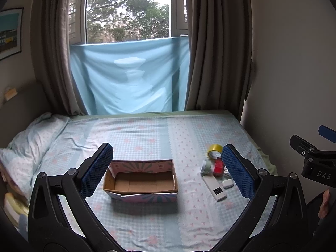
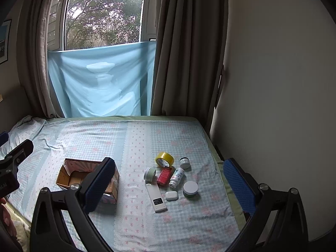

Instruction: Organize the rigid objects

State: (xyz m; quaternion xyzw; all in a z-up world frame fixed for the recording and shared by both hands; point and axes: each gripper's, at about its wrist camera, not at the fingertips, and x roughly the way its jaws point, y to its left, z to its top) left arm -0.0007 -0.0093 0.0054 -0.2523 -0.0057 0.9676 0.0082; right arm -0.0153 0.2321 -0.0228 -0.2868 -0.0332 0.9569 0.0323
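Tongs come first in both views: the left gripper [image 1: 168, 169] and the right gripper [image 2: 169, 183] are spread wide and grasp nothing, held above the bed [image 2: 147, 220].

Nothing looks sorted yet. The cardboard box [image 1: 140, 181] sits open and bare inside, while every small item lies in a loose cluster just to its right. Nearest is the white remote [image 2: 156, 197], with a small white case [image 2: 171, 195] touching or just beside it and a white-lidded jar [image 2: 190, 189] near that. Behind them lie a red box [image 2: 164, 176], a white bottle [image 2: 176, 177] on its side, and a pale green jar [image 2: 150, 173]. Farthest are the yellow tape roll [image 2: 164, 159] and a small dark-lidded jar [image 2: 185, 162]. All of them probably remain to be moved.

The items crowd together, so picking one may nudge its neighbours. Beyond stand a pillow [image 1: 31, 138], blue cloth [image 1: 130, 77], curtains [image 2: 189, 48] and the window [image 1: 128, 8].
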